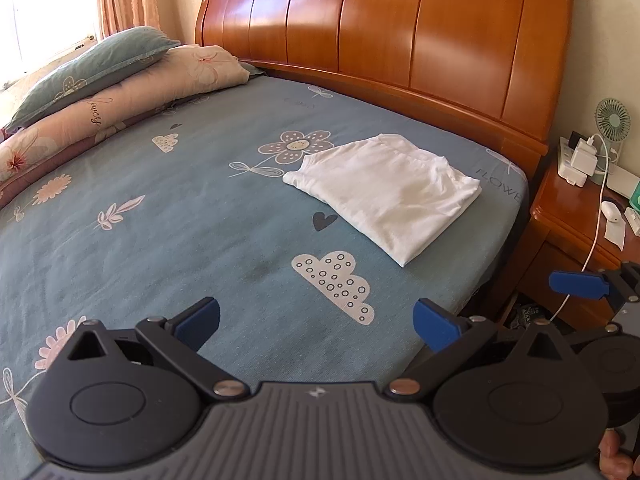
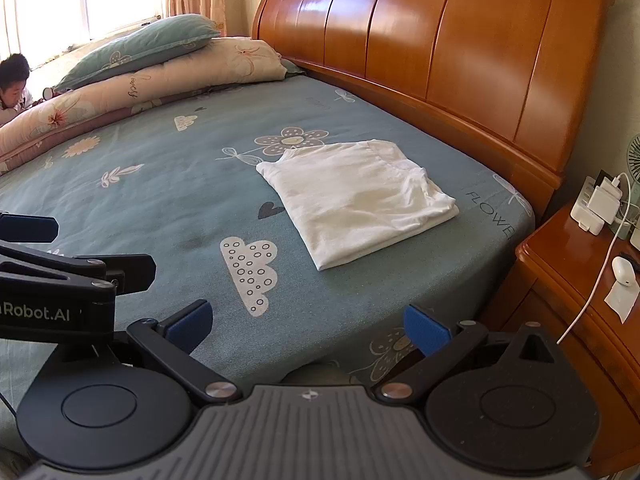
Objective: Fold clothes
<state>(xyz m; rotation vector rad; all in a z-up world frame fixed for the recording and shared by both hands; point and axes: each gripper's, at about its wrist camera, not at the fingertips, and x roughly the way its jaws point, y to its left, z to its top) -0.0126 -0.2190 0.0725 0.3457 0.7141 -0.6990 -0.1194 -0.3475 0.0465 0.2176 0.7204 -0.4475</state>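
Observation:
A white garment [image 1: 386, 192] [image 2: 356, 200] lies folded into a neat rectangle on the blue patterned bed sheet [image 1: 180, 240] [image 2: 168, 208], near the headboard side. My left gripper [image 1: 316, 322] hovers open over the sheet, well short of the garment, with nothing between its blue pads. My right gripper [image 2: 306, 326] is also open and empty, over the bed's near edge. The right gripper's blue fingertip [image 1: 576, 284] shows at the right of the left wrist view, and the left gripper's body [image 2: 60, 280] shows at the left of the right wrist view.
A wooden headboard [image 1: 400, 40] [image 2: 440, 40] runs behind the bed. Stacked pillows and a quilt [image 1: 100, 92] [image 2: 140, 68] lie at the far left. A bedside table [image 1: 580, 216] [image 2: 580, 272] on the right holds chargers, a cable and a small fan [image 1: 612, 120]. A person [image 2: 14, 84] is beyond the quilt.

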